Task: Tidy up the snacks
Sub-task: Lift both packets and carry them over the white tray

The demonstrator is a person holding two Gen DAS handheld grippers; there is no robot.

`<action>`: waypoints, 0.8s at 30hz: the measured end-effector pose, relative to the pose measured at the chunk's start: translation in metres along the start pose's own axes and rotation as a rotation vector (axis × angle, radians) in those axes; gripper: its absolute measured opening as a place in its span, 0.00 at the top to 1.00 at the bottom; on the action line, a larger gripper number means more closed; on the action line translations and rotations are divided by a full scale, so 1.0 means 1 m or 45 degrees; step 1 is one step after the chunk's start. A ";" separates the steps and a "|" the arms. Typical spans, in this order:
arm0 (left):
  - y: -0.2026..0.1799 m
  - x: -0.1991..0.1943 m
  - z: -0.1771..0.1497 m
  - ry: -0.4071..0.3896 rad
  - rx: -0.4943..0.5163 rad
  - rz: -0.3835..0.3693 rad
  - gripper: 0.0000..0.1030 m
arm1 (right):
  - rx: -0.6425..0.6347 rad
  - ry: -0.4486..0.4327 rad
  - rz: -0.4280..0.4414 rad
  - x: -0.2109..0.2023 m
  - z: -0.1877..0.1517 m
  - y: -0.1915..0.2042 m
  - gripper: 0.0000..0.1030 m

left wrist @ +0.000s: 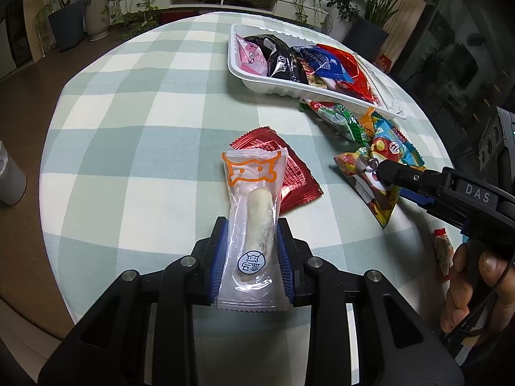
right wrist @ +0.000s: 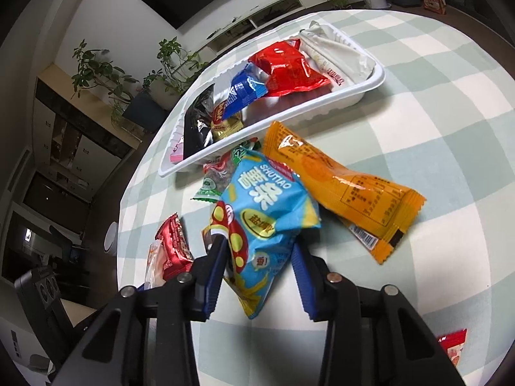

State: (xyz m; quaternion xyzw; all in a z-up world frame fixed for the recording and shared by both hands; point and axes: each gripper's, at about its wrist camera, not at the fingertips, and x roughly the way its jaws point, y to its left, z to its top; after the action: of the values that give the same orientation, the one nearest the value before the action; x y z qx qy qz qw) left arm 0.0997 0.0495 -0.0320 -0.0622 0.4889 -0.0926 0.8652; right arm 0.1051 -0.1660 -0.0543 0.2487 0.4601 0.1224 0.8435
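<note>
The left gripper (left wrist: pixel 252 251), low centre of its view, is clamped on the clear rice-roll packet (left wrist: pixel 254 222). The right gripper (right wrist: pixel 259 257) has its jaws nearly together, pinching the blue chip bag (right wrist: pixel 267 225) mid-frame; no earlier motion claimed. Both should lift clear of neighbouring packets, then travel to the white tray (right wrist: pixel 289 114) at upper centre, releasing only above its wall

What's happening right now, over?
Left gripper shut on clear snack packet. Right gripper clamped on blue chip bag. White tray ahead, path clear.
</note>
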 end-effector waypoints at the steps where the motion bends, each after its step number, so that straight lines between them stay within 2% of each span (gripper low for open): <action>1: 0.000 0.000 0.000 0.000 -0.001 -0.001 0.74 | -0.008 0.001 0.001 0.000 -0.001 0.001 0.62; 6: 0.000 0.000 0.000 0.000 0.000 0.000 0.74 | -0.056 0.001 0.004 -0.008 -0.007 0.005 0.70; 12: 0.000 0.000 0.000 0.000 0.000 -0.001 0.74 | -0.069 0.009 0.004 -0.018 -0.015 0.000 0.71; 17: 0.000 0.000 0.000 0.000 0.002 0.000 0.74 | -0.126 0.015 -0.049 -0.028 -0.021 0.004 0.71; 19: 0.000 0.000 0.000 0.000 0.003 0.000 0.74 | -0.099 0.061 -0.055 -0.025 -0.021 0.000 0.66; 21: 0.000 0.000 0.000 0.000 0.003 0.000 0.74 | -0.032 0.072 -0.073 -0.024 -0.020 -0.007 0.49; 22: -0.001 0.000 0.000 0.000 0.003 0.000 0.74 | -0.001 0.059 -0.064 -0.025 -0.019 -0.009 0.45; 24: -0.001 0.000 0.000 0.000 0.005 0.002 0.74 | 0.037 0.034 -0.065 -0.028 -0.018 -0.008 0.28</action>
State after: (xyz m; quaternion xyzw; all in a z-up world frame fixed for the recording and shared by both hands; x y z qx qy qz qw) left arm 0.0999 0.0488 -0.0318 -0.0600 0.4889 -0.0930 0.8653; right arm 0.0746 -0.1794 -0.0471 0.2476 0.4793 0.0973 0.8364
